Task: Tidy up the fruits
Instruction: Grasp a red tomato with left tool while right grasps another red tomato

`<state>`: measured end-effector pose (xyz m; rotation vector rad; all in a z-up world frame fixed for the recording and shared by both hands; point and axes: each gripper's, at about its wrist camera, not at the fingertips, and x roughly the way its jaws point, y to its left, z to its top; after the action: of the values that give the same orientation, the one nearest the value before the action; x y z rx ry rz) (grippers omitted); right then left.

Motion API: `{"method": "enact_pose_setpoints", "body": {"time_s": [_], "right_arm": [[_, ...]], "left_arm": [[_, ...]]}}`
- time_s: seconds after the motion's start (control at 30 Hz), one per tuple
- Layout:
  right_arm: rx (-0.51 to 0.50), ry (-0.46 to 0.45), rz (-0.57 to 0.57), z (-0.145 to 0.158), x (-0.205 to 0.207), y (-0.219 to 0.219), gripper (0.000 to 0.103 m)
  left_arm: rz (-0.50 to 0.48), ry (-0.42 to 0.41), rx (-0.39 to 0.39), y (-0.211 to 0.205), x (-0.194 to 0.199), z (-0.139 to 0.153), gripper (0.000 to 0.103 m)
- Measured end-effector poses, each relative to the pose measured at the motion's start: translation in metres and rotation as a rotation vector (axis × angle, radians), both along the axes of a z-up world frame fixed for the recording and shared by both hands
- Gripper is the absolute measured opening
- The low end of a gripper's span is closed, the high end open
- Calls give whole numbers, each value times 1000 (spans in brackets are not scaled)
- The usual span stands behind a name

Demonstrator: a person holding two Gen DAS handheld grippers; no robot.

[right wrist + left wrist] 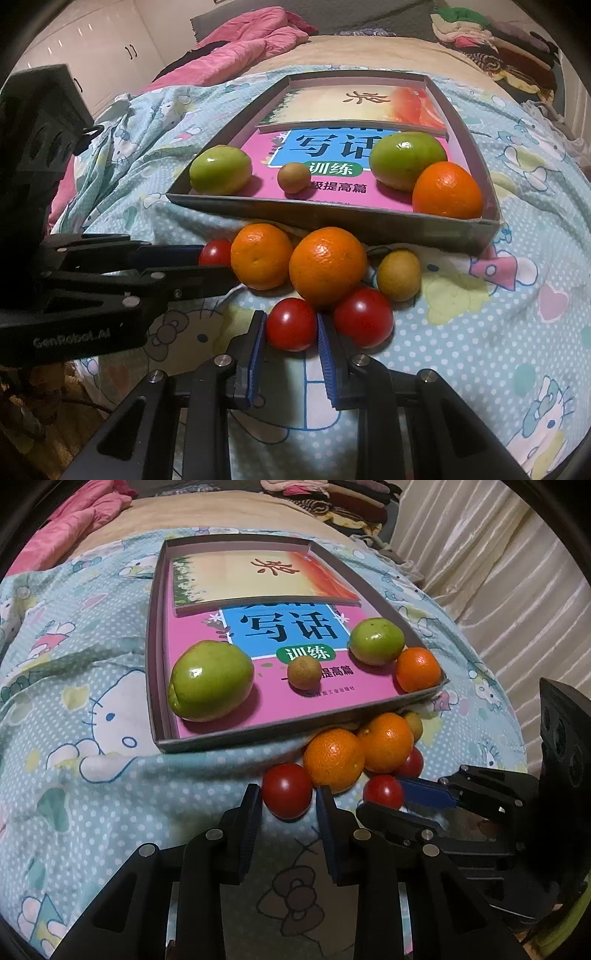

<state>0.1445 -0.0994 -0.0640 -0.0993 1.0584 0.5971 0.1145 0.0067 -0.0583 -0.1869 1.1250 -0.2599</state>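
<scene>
On the bedspread in front of a shallow cardboard box [258, 740] lie two oranges [334, 758], a small yellow-brown fruit [399, 275] and three red tomatoes. My left gripper [288, 791] is shut on the leftmost tomato [287, 784], with its pads against both sides. Just to its right, my right gripper [291, 316] is shut on the middle tomato [291, 326]. The third tomato [364, 317] lies loose beside the right finger. The box holds two green fruits [210, 679], a small brown fruit [304, 672] and an orange [417, 668], all resting on books.
The box rim [332, 218] rises right behind the loose fruit. A pink quilt [251, 44] and piled clothes [491, 40] lie at the far end of the bed. A curtain [498, 572] hangs on the right. The bedspread is soft and wrinkled.
</scene>
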Motion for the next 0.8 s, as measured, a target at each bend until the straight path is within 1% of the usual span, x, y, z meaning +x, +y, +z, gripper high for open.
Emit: {"method": "enact_pose_setpoints", "body": {"time_s": [0.37,0.5,0.6,0.73,0.8], "right_arm": [[4,-9,12,1,-1,4,27],[13,-9,14,2,-1,2,27],[19,-11,16,3,-1,1,27],[29,-13,21,5,-1,1,27],[33,-17,27,6,-2,1,27]], "left_arm": [[-11,-2,-4,0,5,-4,29],[-19,-10,6,-1,5,-3,29],[-18,-13,-3,0,4,-2,29],[-17,-33,13,0,-1,3,29],[-14,-39,5,2,-4,6,29]]}}
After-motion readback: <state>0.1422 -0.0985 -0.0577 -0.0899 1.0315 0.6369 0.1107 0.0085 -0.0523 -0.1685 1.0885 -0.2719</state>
